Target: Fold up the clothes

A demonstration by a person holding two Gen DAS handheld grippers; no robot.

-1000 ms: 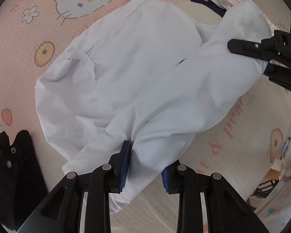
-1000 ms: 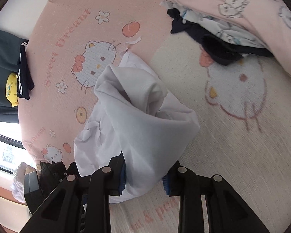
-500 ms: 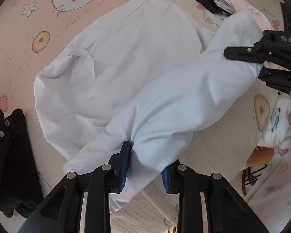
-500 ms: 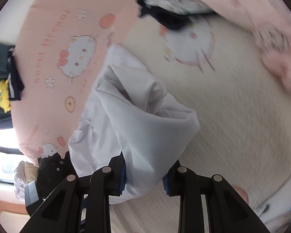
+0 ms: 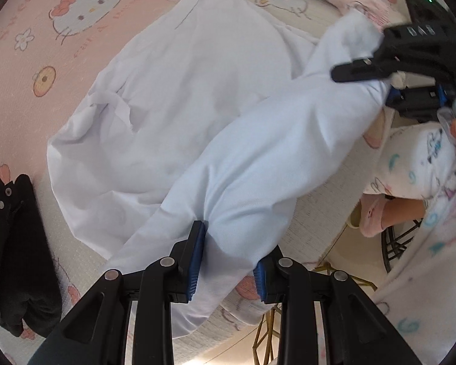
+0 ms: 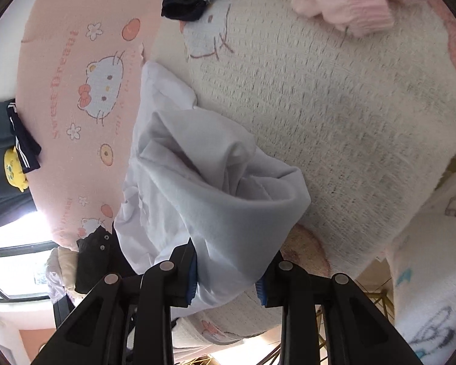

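Both grippers, the left gripper (image 5: 228, 258) and right gripper (image 6: 228, 276), jaws narrowly clamping the white shirt (image 5: 179, 97), have dragged its lifted edge toward frame right, beginning a fold.

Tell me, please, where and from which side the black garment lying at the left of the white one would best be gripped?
Probably at the black garment's upper edge with the metal snaps, coming from above. There it lies flat on the pink mat, apart from the white garment, so one pad could slide under. Both the left gripper and the right gripper are busy with white cloth.
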